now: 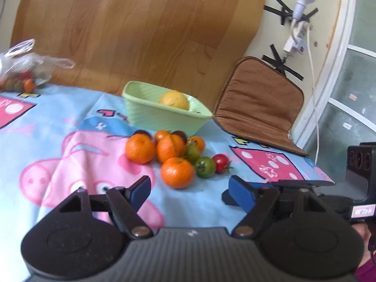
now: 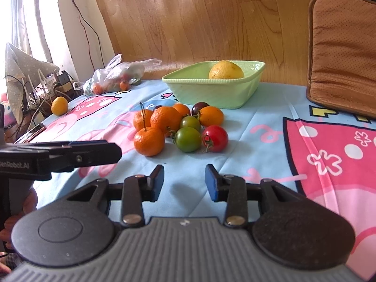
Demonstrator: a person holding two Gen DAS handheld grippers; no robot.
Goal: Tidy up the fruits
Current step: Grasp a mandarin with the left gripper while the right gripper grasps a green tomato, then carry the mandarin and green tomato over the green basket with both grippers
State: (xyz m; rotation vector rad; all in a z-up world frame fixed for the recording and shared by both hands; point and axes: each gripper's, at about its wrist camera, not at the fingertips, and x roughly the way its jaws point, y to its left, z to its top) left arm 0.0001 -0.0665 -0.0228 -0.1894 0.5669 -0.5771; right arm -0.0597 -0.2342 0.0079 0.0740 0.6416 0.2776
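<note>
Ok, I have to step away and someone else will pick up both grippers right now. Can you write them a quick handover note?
Left gripper: open, empty, low over the cloth facing the fruit pile.
Right gripper: open, empty, just short of the same pile.
Green basket: holds one yellow citrus.
Done: only that citrus is in the basket.
Left: the pile in front of the basket, with mandarins such as the nearest mandarin, green tomatoes, a red tomato and dark fruits behind. A yellow fruit and a plastic bag of fruit sit far left.
</note>
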